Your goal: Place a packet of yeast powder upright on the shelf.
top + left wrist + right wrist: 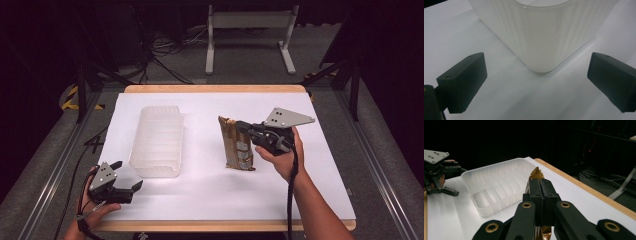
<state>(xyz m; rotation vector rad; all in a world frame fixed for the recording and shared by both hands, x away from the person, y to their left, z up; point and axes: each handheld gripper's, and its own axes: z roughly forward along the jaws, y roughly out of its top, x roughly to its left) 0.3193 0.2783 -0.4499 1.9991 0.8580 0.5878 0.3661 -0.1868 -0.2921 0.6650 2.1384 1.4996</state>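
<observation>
In the right gripper view, most of the gold-brown packet [536, 173] was hidden behind that gripper's own closed fingers [535, 192]; only a crumpled top edge and a scrap at the bottom showed. The printing on the packet's label was too small to read in the high view. In the left gripper view, the translucent tub [541, 32] was cut off by the top edge, so its rim and inside could not be seen. The counter [320, 165] hid the person's right elbow.
</observation>
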